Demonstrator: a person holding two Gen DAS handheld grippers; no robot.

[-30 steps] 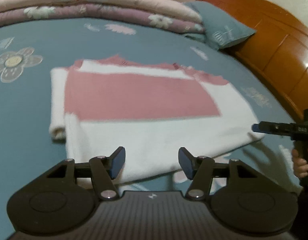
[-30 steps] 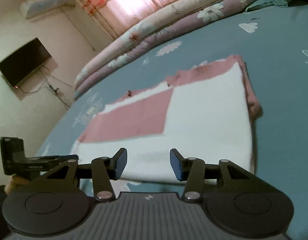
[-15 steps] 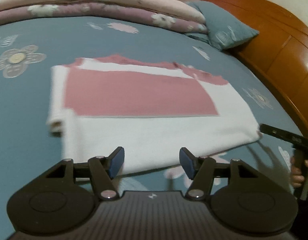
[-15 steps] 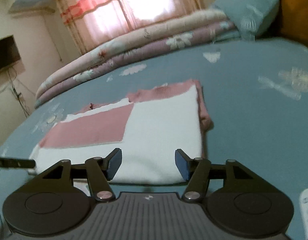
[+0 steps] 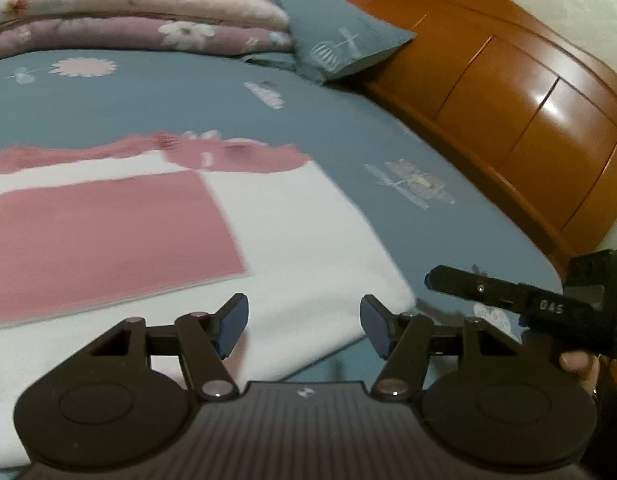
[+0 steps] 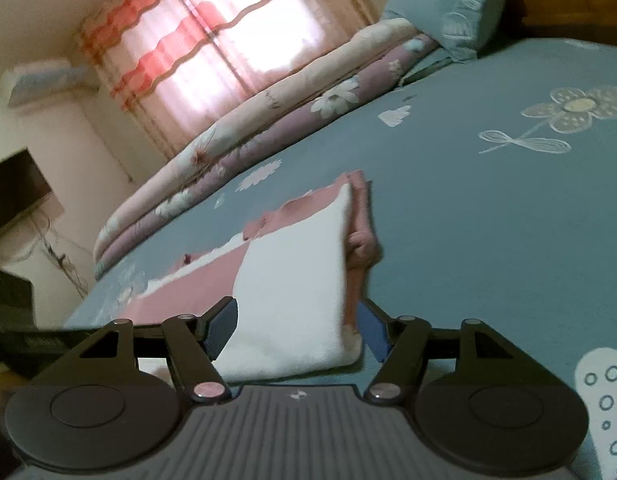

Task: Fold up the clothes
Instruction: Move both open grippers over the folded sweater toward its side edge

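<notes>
The folded pink-and-white garment [image 5: 188,240] lies flat on the blue bed [image 5: 148,96], headboard [image 5: 508,80] to the right. Left gripper [image 5: 304,330]: fingers parted, empty, above the garment's near white edge. Right gripper [image 6: 298,330]: fingers have just been opening and straddle the garment's near corner [image 6: 292,300]; the pads do not press it. Quilts [image 6: 268,128] are stacked at the far side.

The folded garment [image 5: 300,248] lies on the bed [image 5: 428,140], stacked quilts [image 5: 128,12] and a pillow [image 5: 340,36] behind it.
</notes>
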